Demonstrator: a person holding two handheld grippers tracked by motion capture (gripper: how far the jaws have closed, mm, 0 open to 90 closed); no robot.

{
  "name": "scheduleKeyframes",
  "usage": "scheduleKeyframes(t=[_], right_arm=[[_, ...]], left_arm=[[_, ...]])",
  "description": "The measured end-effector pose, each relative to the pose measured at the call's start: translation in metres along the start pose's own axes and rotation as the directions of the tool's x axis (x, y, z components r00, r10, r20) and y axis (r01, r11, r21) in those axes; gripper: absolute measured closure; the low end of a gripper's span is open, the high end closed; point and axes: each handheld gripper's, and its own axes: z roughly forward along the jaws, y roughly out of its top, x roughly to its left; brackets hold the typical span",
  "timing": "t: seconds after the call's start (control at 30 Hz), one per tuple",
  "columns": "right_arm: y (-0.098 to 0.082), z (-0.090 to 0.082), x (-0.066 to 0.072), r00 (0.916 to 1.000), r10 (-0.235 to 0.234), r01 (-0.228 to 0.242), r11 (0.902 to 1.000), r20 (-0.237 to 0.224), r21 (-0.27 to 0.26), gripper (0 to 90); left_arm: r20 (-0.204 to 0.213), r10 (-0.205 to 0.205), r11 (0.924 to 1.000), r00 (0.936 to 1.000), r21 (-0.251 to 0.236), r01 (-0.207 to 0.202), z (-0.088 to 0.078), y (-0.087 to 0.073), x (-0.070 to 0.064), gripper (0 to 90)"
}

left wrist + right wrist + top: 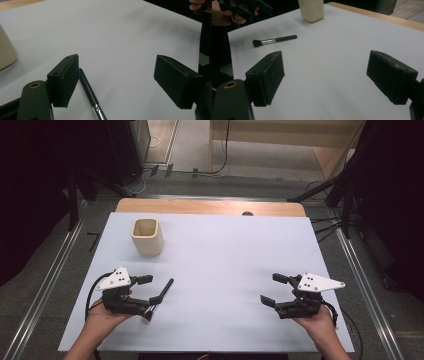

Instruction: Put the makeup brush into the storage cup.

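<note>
Both sets of fingers stand spread wide with nothing clamped between them. Nearest the person, the left gripper [148, 287] hovers low at the front left of the white table [225, 265], and the makeup brush [161, 295] lies on the sheet just under it. In the left gripper view the brush's black handle [86, 86] runs up beside one pad [66, 80], close to it or perhaps touching its edge, while the other pad stands well apart across bare table; the silver ferrule sits at the bottom of that view. No pad presses on the handle, so the brush is not yet picked up. At the front right, the right gripper [273, 290] is held over bare table, well apart from the brush, its pads released as well. From its own view the brush [273, 40] lies flat, bristles towards the near edge, handle pointing towards the far side. Farther back on the left stands the cream cup [147, 236], upright and, as far as can be seen, with nothing in it. Judged from this, the work is at its start: the grasp, the lift and any carry towards the cup all remain to be done.
</note>
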Motion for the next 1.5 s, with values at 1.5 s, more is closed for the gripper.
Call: scheduleKeyframes(t=[1.5], right_arm=[[-0.0009,0.0039,0.0020,1.0000,-0.009,0.009,0.9999,-0.001,0.011,15.3]], left_arm=[[0.000,-0.002,1.0000,1.0000,-0.006,0.002,-0.0012,-0.0006,0.0013,21.6]])
